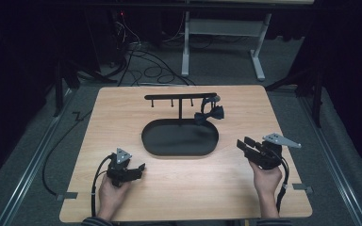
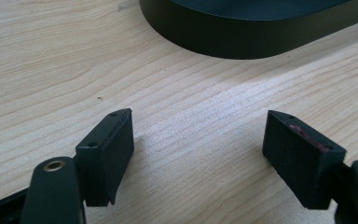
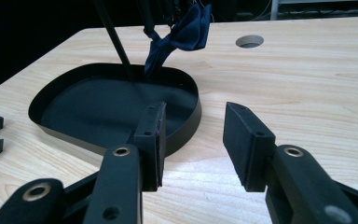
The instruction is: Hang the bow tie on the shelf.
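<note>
A black oval tray (image 1: 169, 141) lies mid-table, and a black T-shaped rack (image 1: 179, 96) with small hooks rises from its back. A dark blue bow tie (image 1: 209, 114) hangs from the rack's right end, over the tray's back right rim. My left gripper (image 1: 140, 168) rests low at the front left, open and wide with bare wood between its pads (image 2: 198, 140); the tray wall (image 2: 242, 39) is just ahead. My right gripper (image 1: 243, 143) sits right of the tray, open and holding nothing (image 3: 193, 135), facing the tray (image 3: 98, 107), the rack's post (image 3: 114, 39) and the bow tie (image 3: 186, 32).
The wooden table (image 1: 122, 108) has a round hole (image 3: 250, 41) behind the tray. Beyond its far edge, cables (image 1: 146, 66) lie on grey carpet by a white desk frame (image 1: 186, 47). Metal rails run along both sides of the table.
</note>
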